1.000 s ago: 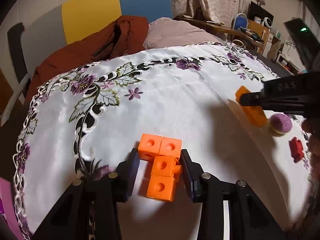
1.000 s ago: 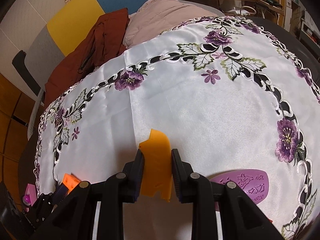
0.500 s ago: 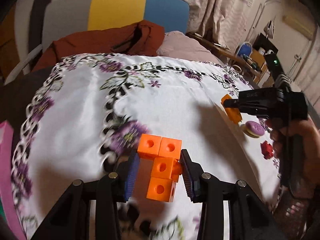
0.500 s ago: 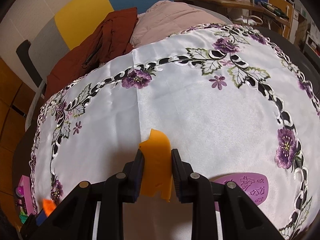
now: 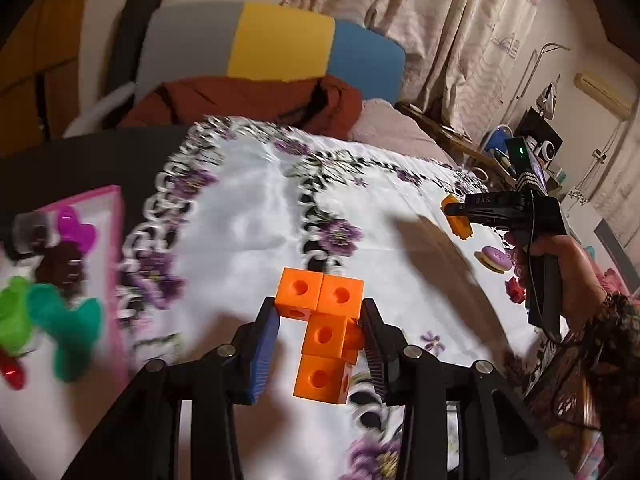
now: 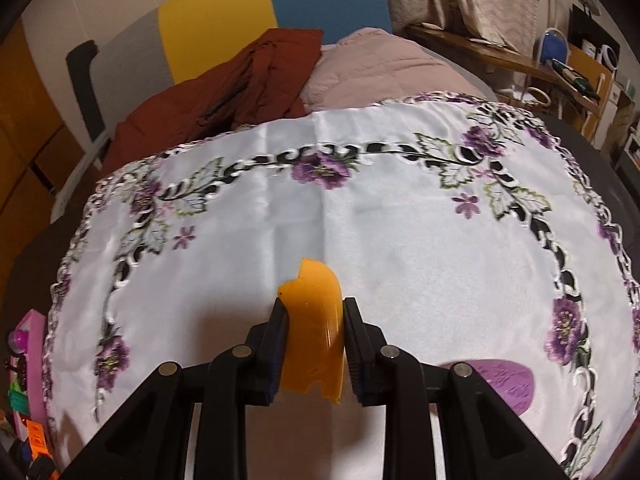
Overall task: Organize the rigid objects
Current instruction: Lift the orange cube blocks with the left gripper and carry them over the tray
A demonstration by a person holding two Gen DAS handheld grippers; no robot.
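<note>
My left gripper (image 5: 320,328) is shut on an orange piece of joined cubes (image 5: 324,328) and holds it above the white flowered tablecloth (image 5: 248,224). A pink tray (image 5: 108,232) with blurred coloured toys lies at the left. My right gripper (image 6: 314,330) is shut on a flat orange plastic piece (image 6: 316,320) above the cloth; it also shows in the left wrist view (image 5: 460,210), at the right. A purple macaron toy (image 5: 496,259) and a red toy (image 5: 514,290) lie on the cloth below it.
A purple flat shape (image 6: 508,380) lies on the cloth at the lower right. A rust-red jacket (image 6: 240,92) and pink bedding (image 6: 380,68) lie beyond the cloth. The pink tray also shows at the far left (image 6: 28,344).
The left gripper has swung left with the orange cubes; the pink tray has come into its view. The right gripper has moved slightly with its orange piece still held.
</note>
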